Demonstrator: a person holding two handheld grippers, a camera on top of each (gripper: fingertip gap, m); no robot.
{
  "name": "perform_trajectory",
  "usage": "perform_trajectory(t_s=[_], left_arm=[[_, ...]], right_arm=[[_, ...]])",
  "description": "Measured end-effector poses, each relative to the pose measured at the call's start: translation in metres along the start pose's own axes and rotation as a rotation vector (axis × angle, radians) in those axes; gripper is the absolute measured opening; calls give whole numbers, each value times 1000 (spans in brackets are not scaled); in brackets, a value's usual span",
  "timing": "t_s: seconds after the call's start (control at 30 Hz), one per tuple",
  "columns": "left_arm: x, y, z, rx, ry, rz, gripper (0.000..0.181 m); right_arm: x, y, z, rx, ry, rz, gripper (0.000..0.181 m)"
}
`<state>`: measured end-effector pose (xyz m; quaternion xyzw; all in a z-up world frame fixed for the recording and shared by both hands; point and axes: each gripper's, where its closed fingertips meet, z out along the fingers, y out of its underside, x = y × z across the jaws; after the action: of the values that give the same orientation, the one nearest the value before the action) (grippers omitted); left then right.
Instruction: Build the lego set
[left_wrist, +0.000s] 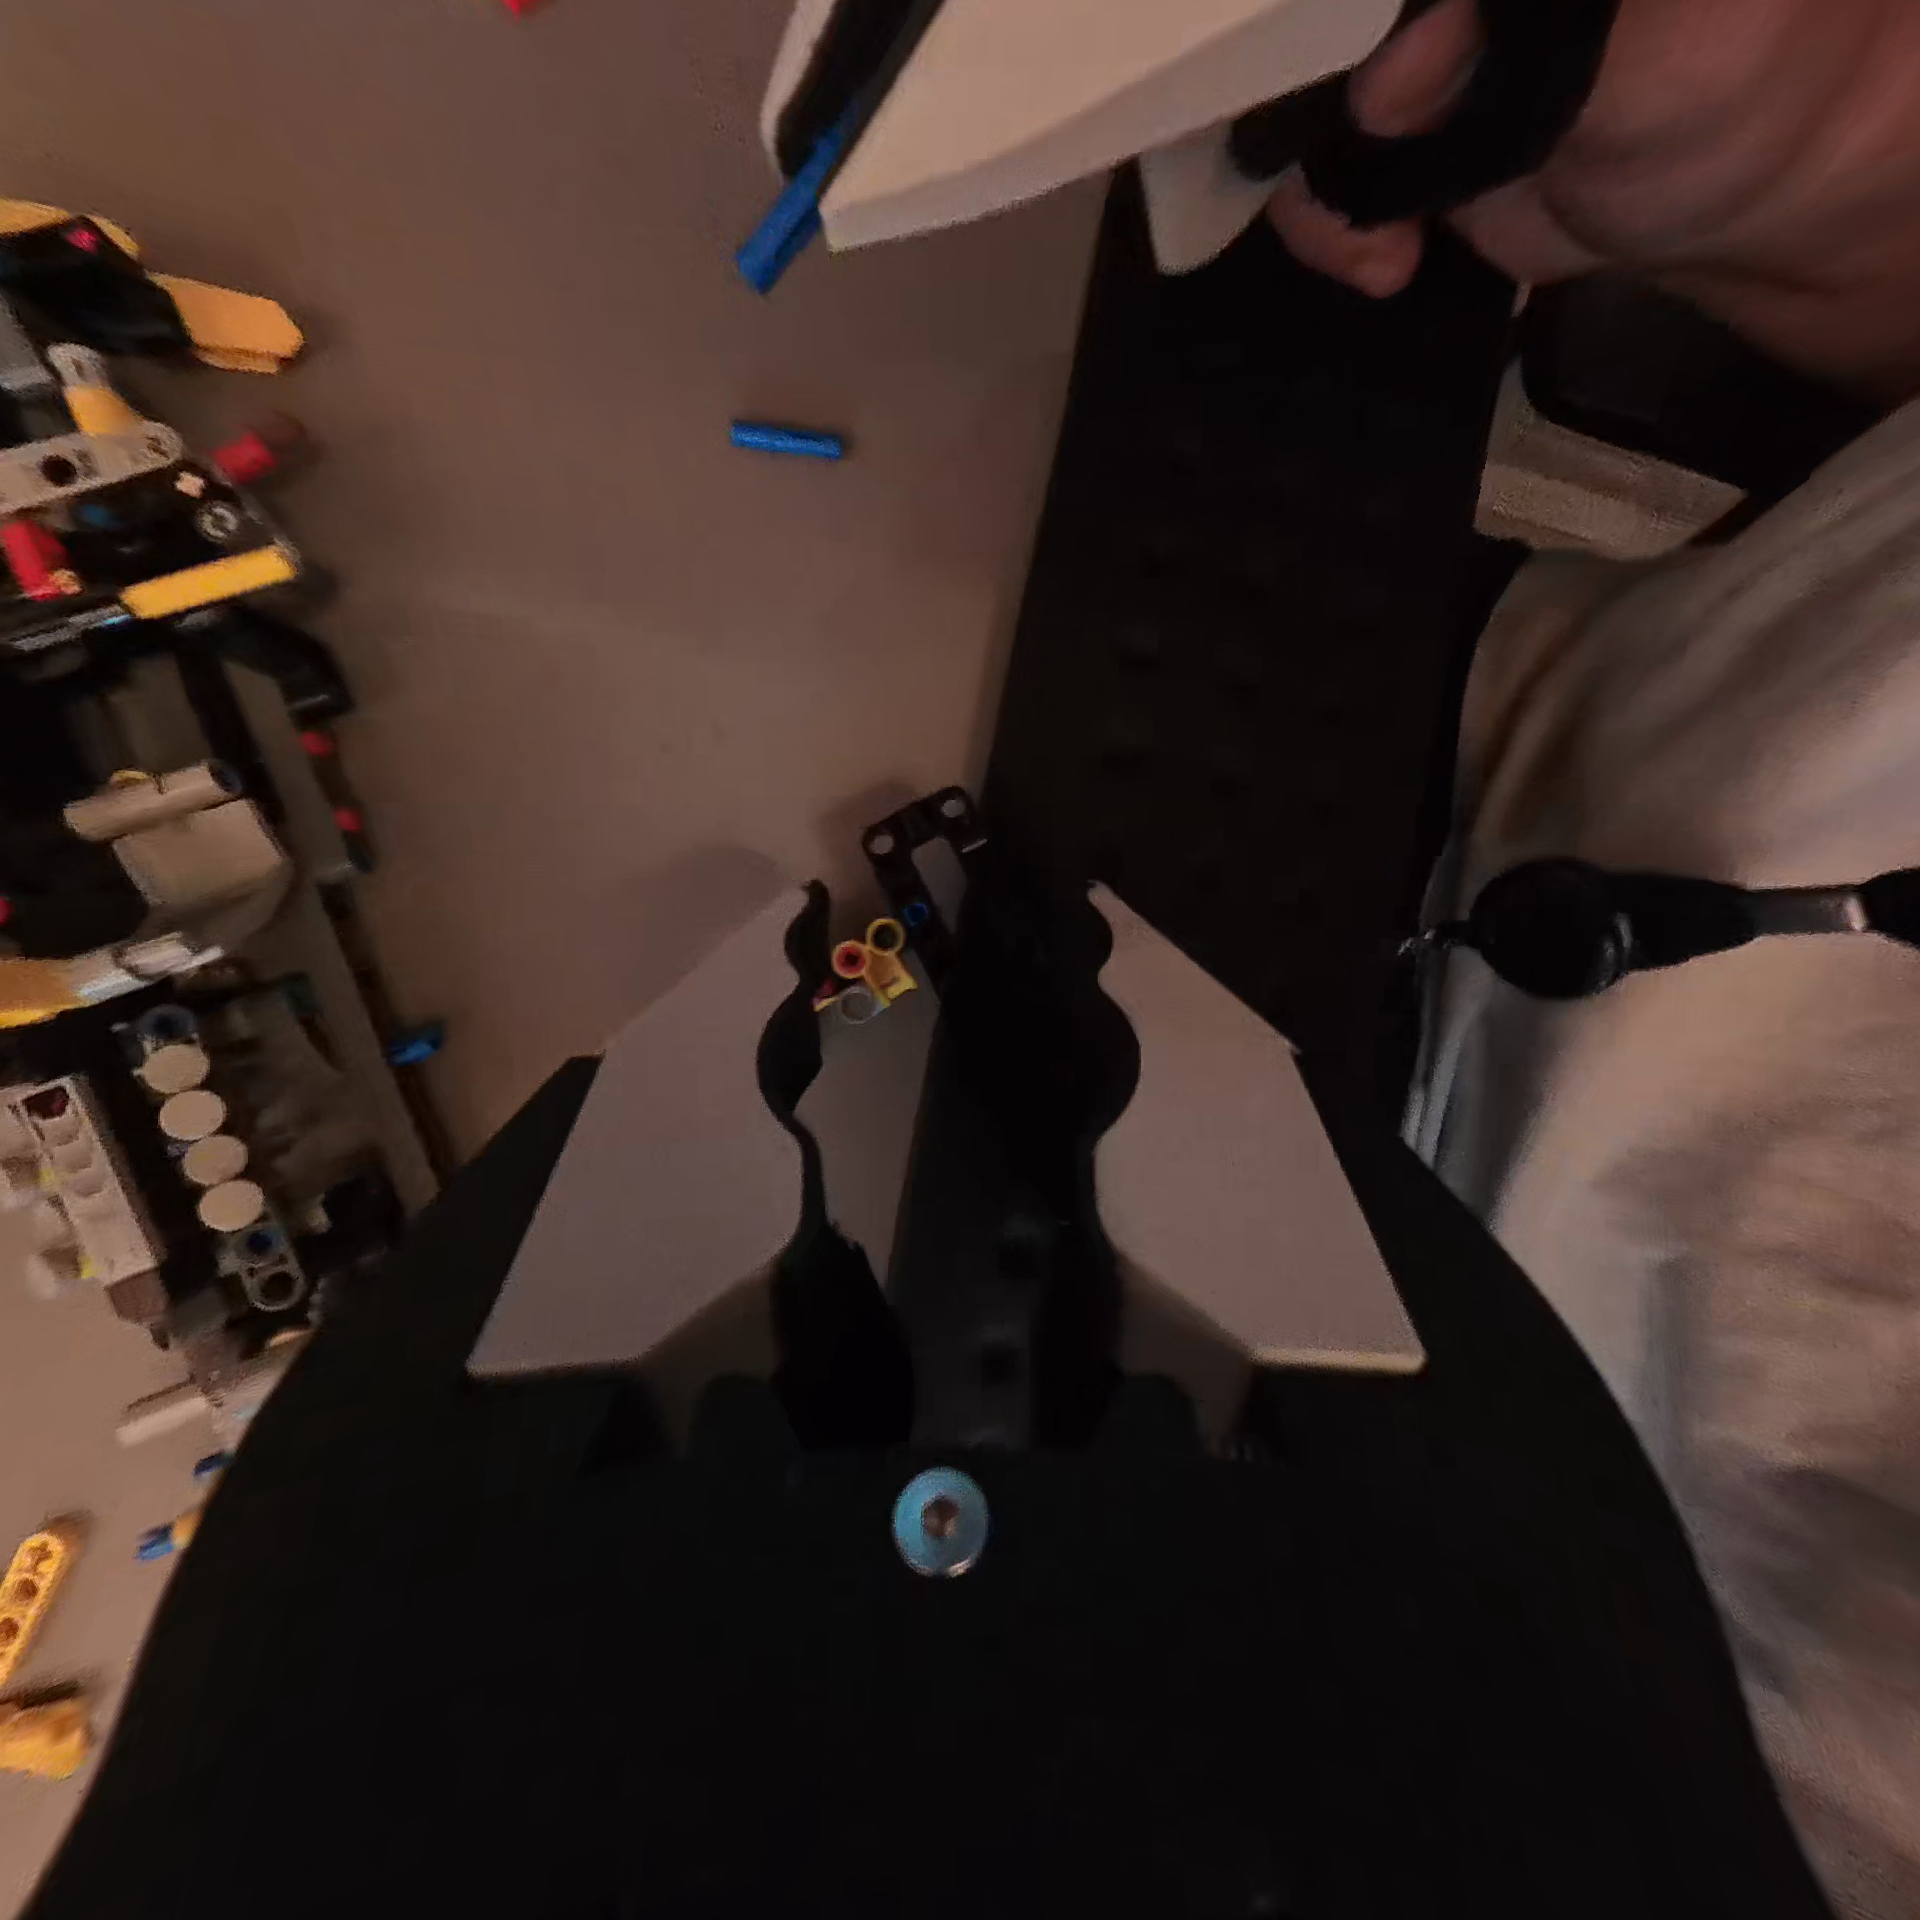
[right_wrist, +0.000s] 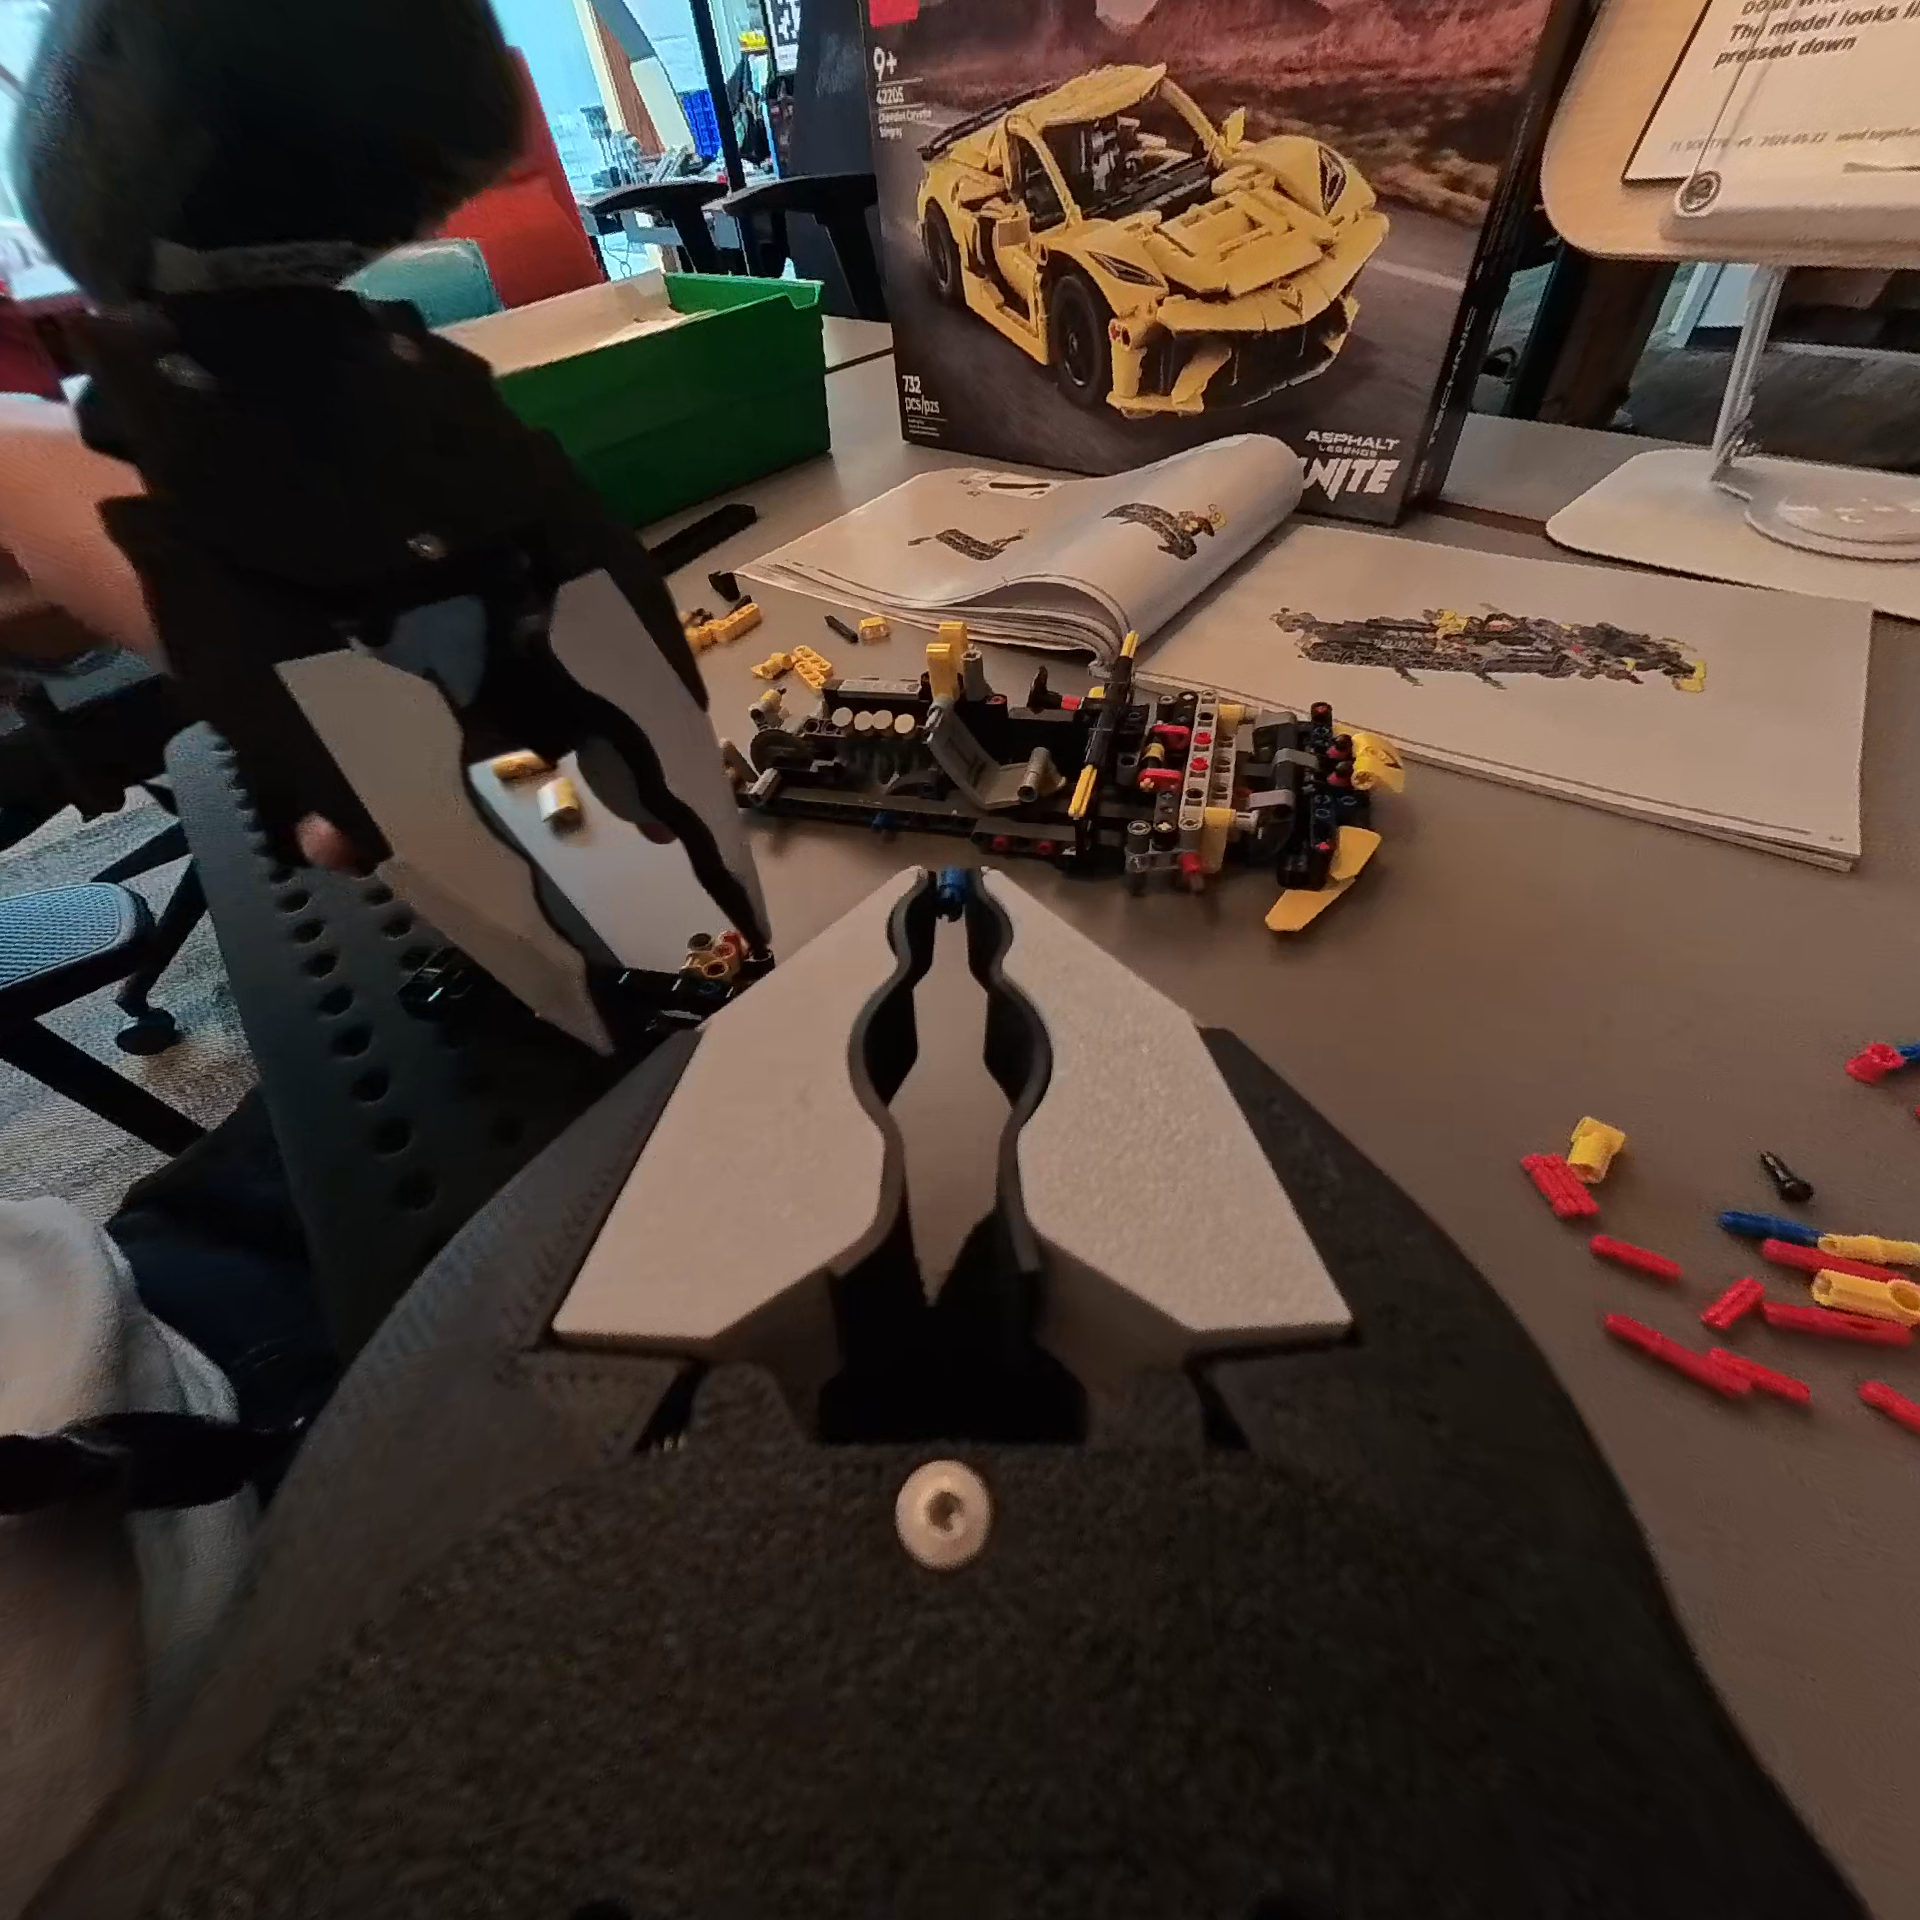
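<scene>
Pinching a blue pin (right_wrist: 951, 896) at the right gripper (right_wrist: 948, 902) tips, jaws narrow. Hovering the left gripper (left_wrist: 940, 914) around a small black-and-yellow subassembly (left_wrist: 894, 935) at the table edge, jaws apparently parted, contact unclear. Leaving the car chassis (right_wrist: 1060, 774) well apart. Risking nudging the subassembly off the edge or dropping the pin.

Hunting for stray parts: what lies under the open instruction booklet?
Only the grey table shows around the instruction booklet; loose yellow pieces lie beside its curled pages. Anything beneath the pages is covered.
</scene>
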<state>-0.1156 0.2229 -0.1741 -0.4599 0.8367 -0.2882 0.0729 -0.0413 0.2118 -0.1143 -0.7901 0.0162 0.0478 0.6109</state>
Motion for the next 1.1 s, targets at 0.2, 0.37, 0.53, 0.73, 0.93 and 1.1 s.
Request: perform_trajectory(t_s=[0.2,0.37,0.53,0.73,0.93,1.1], left_arm=[[6,8,16,-128,125,71,50],[11,7,12,-168,205,73,31],[-24,-33,-13,45,-125,212,28],[-49,-70,-39,278,-602,190,27],[-53,-68,-41,287,-731,203,27],[-52,-63,-45,273,-750,256,27]], right_arm=[[0,0,0,-4,-3,3,4],[-1,0,0,0,-9,7,4],[-3,-4,-1,17,0,-21,4],[-12,-31,5,69,120,-52,4],[-22,-28,24,-111,255,-295,4],[-27,-25,28,-140,234,-308,4]])
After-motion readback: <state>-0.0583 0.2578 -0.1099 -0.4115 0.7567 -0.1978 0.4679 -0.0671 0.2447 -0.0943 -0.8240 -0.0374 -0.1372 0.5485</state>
